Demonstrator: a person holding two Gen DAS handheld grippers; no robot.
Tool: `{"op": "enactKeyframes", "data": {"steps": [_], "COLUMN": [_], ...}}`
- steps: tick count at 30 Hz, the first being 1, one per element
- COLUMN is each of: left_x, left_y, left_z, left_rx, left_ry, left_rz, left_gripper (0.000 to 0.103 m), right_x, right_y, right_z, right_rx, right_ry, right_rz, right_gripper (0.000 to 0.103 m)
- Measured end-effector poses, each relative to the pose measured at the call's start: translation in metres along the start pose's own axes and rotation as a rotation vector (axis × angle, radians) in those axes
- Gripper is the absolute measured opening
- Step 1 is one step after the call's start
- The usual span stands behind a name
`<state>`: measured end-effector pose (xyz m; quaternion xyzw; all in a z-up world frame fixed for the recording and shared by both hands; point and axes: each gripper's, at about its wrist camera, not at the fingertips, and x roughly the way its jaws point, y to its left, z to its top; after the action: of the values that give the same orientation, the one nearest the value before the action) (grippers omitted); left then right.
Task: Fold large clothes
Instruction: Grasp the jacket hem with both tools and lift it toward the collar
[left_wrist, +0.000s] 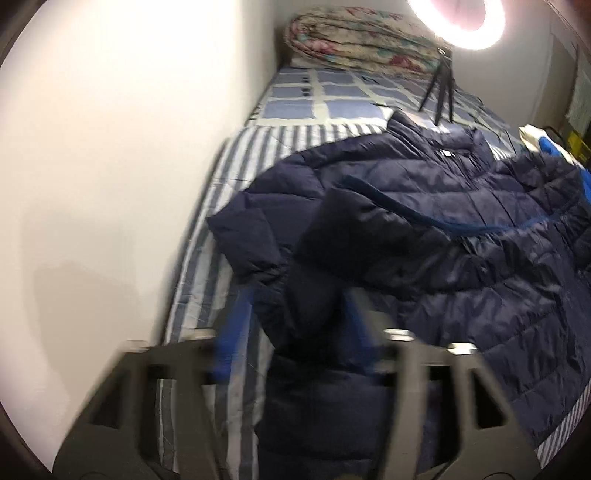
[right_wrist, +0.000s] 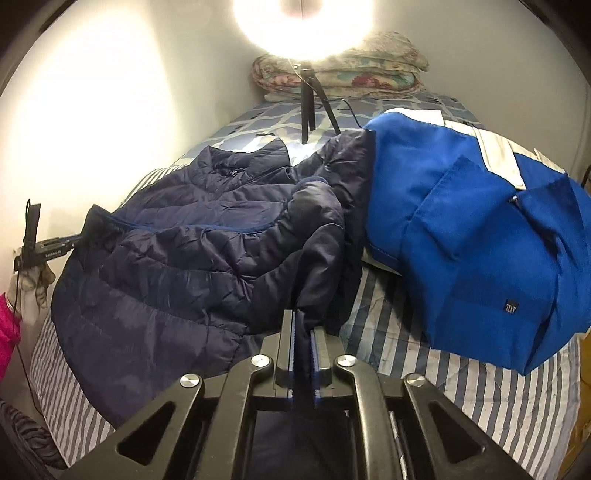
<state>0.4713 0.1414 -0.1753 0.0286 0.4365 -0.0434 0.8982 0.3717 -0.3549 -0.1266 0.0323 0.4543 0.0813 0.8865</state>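
Observation:
A navy puffer jacket (right_wrist: 192, 236) lies spread and partly folded over on the striped bed. My right gripper (right_wrist: 302, 314) is shut on a fold of its navy fabric, pinched between the blue pads (right_wrist: 293, 332). In the blurred left wrist view my left gripper (left_wrist: 299, 295) stands wide, with a sleeve of the puffer jacket (left_wrist: 424, 206) between its fingers (left_wrist: 236, 325). A strip of sheet shows between one pad and the cloth. Seen from the right wrist, the left gripper (right_wrist: 75, 240) sits at the jacket's left edge, in a white-gloved hand (right_wrist: 31, 288).
A bright blue fleece garment (right_wrist: 461, 229) with a white band lies at the right, overlapping the jacket. A ring light on a tripod (right_wrist: 308, 107) stands on the bed (right_wrist: 388, 325) behind it. A folded floral quilt (right_wrist: 351, 74) lies at the head. A wall (left_wrist: 110, 166) runs along the left.

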Motion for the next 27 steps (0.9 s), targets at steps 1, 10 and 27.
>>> {"op": "enactKeyframes", "data": {"steps": [1,10,27], "left_x": [0.003,0.013,-0.039], "left_y": [0.003,-0.015,-0.016], "left_z": [0.001,-0.003,0.101], "left_rx": [-0.008,0.049,0.138], "left_ry": [0.005,0.047,-0.206], "left_rz": [-0.012,-0.046,0.129], "left_gripper": [0.067,0.002,0.002], "right_x": [0.001,0.004,-0.034], "right_y": [-0.001,0.014,0.01], "right_z": [0.001,0.002,0.082], "right_rx": [0.004,-0.056,-0.008], "right_ry": [0.0,0.025,-0.192], "right_rz": [0.004,-0.037,-0.178], "right_gripper": [0.044,0.002,0.0]}}
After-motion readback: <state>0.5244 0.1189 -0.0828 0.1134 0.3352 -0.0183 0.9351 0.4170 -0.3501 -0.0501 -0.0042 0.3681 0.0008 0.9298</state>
